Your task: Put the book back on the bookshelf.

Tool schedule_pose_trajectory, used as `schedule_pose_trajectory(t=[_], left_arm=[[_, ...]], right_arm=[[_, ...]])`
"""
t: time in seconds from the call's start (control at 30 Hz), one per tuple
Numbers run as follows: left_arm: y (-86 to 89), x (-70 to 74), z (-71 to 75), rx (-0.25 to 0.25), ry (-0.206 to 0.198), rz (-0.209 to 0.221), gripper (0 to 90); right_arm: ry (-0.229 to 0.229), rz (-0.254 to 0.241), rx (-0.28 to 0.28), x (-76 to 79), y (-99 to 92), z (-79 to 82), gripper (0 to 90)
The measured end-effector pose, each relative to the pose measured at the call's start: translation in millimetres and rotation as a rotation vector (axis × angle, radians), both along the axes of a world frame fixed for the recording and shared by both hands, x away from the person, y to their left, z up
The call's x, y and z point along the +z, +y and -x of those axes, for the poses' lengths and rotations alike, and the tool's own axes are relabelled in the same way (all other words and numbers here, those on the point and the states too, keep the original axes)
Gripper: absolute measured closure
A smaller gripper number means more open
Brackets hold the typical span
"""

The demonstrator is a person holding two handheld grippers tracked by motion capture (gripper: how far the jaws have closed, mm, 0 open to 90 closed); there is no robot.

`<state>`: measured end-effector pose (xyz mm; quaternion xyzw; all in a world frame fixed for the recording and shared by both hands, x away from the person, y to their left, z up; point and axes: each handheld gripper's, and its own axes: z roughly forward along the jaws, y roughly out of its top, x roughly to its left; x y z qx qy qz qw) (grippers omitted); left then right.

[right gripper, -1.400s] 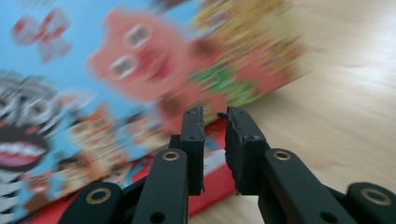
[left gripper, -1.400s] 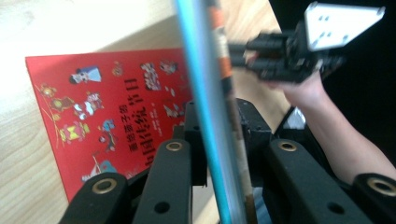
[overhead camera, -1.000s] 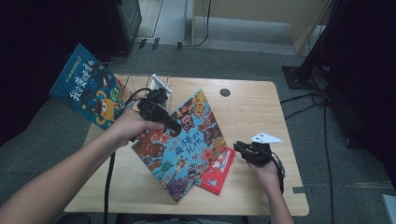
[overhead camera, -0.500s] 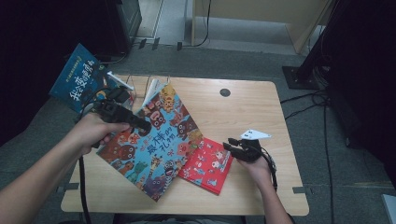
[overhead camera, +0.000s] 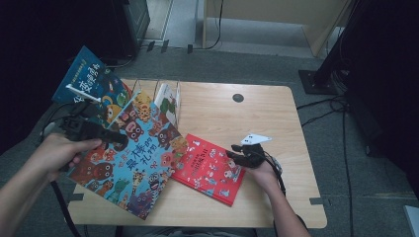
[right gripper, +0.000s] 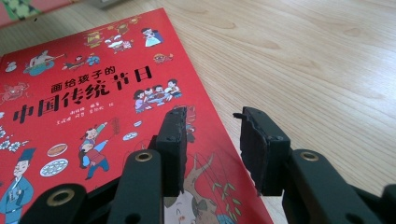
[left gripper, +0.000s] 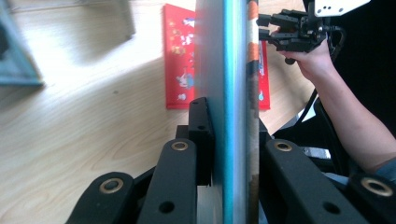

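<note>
the left claw [overhead camera: 111, 138] is clamped on the bear book's [overhead camera: 133, 158] edge, carrying it tilted over the counter's [overhead camera: 276, 123] left side near the rack [overhead camera: 168, 98]. the right claw [right gripper: 210, 149], jaws just opened and empty, hovers at the red book's [overhead camera: 210, 168] corner. next, probably: stand the bear book in the rack.

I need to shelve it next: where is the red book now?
In the high view the red book lies flat on the table, right of the colourful animal book, beside the right gripper.
</note>
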<state>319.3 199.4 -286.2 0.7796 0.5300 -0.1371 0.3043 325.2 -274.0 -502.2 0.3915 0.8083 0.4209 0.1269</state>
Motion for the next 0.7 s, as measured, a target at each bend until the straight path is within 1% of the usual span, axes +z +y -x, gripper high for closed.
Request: schedule_pose_trajectory(t=[0.1, 0.2, 0.3, 0.37, 0.5, 0.7], left_arm=[[12.9, -0.1, 4.8, 0.033, 0.004, -0.006, 80.8], [24.2, 0.4, 9.0, 0.052, -0.001, -0.016, 80.5], [35.4, 1.0, 11.6, 0.074, 0.003, -0.010, 80.4], [42.3, 1.1, 12.9, 0.090, 0.005, -0.002, 80.5], [54.0, 2.2, 14.3, 0.114, 0.005, 0.002, 80.5], [71.7, 5.9, 13.7, 0.155, 0.007, -0.013, 80.3]], right_arm=[[0.000, -0.005, 0.009, -0.9, 2.3, -1.0, 61.5], [0.000, -0.003, 0.015, -1.2, 3.9, -0.6, 60.8], [-0.003, 0.013, 0.022, -1.6, 3.8, -0.2, 60.0], [0.004, 0.015, 0.021, -2.3, 3.6, -0.3, 60.0], [0.010, 0.021, 0.021, -2.5, 2.9, 0.1, 59.9], [0.018, 0.032, 0.020, -2.6, 2.1, 0.7, 59.7]])
